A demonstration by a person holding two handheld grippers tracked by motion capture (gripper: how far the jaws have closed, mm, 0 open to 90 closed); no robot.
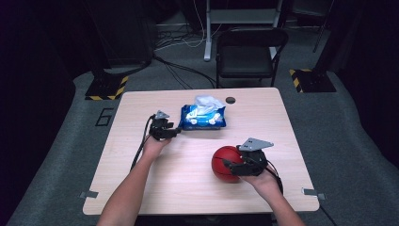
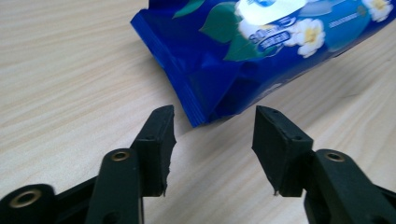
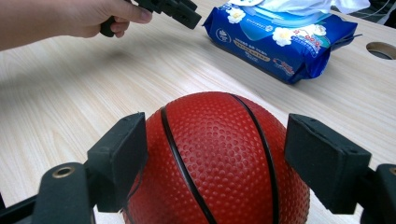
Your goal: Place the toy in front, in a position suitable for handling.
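In the left gripper view, we see the glossy blue wet-wipe packet (image 2: pixel 243 51) cut off by the top edge. In the right gripper view, the bottom edge clips the dimpled red rubber basketball (image 3: pixel 219 158), and we cannot tell whether the pads (image 3: pixel 119 154) touch it.

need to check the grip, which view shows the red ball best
The right gripper view: the red ball sits close up between the right gripper's jaws, seams and pebbled skin sharp. The high view shows it small, partly covered by that gripper, on the table. The left gripper view faces the blue wipes pack.
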